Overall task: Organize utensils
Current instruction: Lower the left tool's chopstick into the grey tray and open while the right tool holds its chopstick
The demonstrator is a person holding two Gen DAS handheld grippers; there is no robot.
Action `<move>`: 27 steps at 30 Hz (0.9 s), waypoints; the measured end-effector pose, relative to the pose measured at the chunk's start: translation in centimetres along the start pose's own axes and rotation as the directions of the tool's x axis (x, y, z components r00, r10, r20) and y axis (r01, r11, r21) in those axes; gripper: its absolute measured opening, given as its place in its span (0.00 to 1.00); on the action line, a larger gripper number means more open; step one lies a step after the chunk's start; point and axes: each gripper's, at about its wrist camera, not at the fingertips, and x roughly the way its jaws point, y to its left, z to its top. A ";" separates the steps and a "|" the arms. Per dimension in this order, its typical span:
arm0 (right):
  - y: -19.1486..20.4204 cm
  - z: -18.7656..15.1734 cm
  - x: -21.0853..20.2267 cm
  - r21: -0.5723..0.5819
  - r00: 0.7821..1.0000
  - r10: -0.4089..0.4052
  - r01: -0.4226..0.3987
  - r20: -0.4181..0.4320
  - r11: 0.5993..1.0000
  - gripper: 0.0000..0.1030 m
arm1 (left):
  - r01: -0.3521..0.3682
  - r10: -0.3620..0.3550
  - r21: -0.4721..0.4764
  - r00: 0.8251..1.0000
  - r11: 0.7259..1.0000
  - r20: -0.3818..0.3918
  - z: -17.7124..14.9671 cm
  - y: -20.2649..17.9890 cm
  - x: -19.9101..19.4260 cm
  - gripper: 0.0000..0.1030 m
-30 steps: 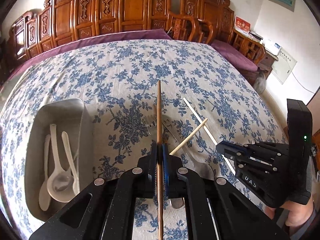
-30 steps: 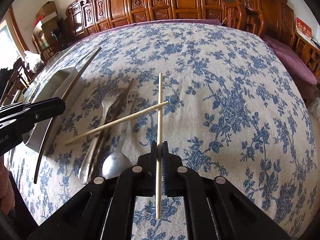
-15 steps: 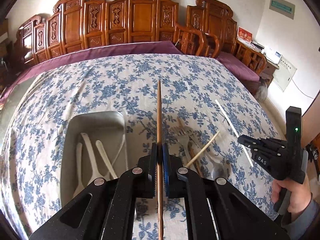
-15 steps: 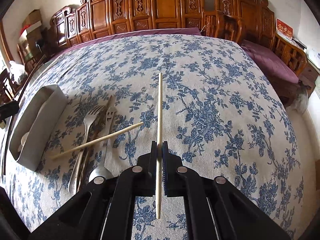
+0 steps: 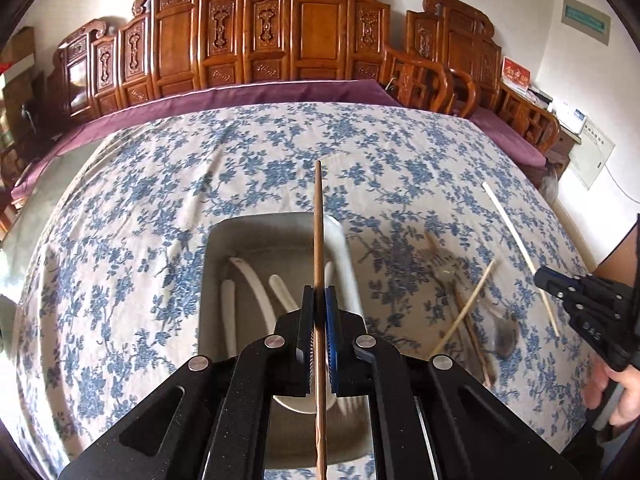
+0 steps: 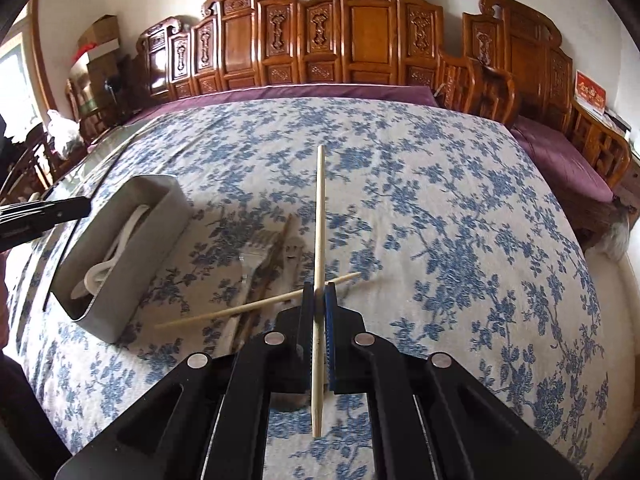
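Observation:
My left gripper (image 5: 319, 292) is shut on a dark brown chopstick (image 5: 318, 232) and holds it over the grey metal tray (image 5: 224, 240), which holds several white spoons (image 5: 256, 288). My right gripper (image 6: 319, 288) is shut on a pale chopstick (image 6: 319, 216), held above the table; it also shows at the right edge of the left wrist view (image 5: 540, 276). On the cloth lie another pale chopstick (image 6: 224, 312), a metal fork (image 6: 256, 256), a metal spoon (image 5: 506, 338) and a brown chopstick (image 5: 472, 328). The tray (image 6: 132, 256) stands left of them.
The table is covered by a blue floral cloth (image 6: 440, 216). Carved wooden chairs (image 5: 304, 32) with purple cushions line the far and right sides. The left gripper's tip (image 6: 60, 212) reaches in over the tray from the left edge of the right wrist view.
My left gripper has swung left with the brown chopstick, from above the loose utensils to over the tray. My right gripper has lifted and drawn back with the pale chopstick.

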 end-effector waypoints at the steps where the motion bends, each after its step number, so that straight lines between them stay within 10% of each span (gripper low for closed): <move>1: 0.4 0.0 -0.1 -0.007 1.000 0.005 -0.005 0.003 1.000 0.06 | -0.005 0.005 -0.001 1.000 1.000 -0.001 0.0 0.4 0.2 0.04; 27: 7.6 0.3 -1.0 -0.140 0.998 0.059 -0.055 0.027 0.989 0.06 | 0.025 -0.026 -0.006 0.994 1.000 -0.105 -1.9 3.2 4.8 0.06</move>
